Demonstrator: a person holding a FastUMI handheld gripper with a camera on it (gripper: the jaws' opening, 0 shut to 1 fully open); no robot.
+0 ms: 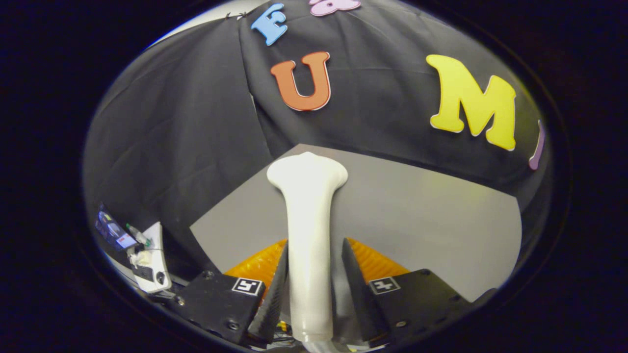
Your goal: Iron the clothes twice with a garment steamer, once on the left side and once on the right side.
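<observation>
The gripper [311,279] is seen clamped on the handle of the white garment steamer [308,235], with one finger pressed against the handle's left flank; on the right a thin gap seems to remain near the fingertip, so the contact there is judged to sit lower down, where it is hard to make out. The handle is held upright between the fingers so that the flared steam head is carried ahead of them, probably so that the head can be swept along fabric while the grip stays low on the stem. Beyond the head a grey table surface [422,215] is seen, with the black cloth wall [186,122] rising behind it. Just behind the fingers, low down, a ribbed orange object [375,260] is partly hidden; its nature cannot be told. Off to the left, near the cloth, a white device with cables [149,260] is lying. No garment can be made out, so ironing is judged not yet begun, and the steamer must first be brought to the clothes.
</observation>
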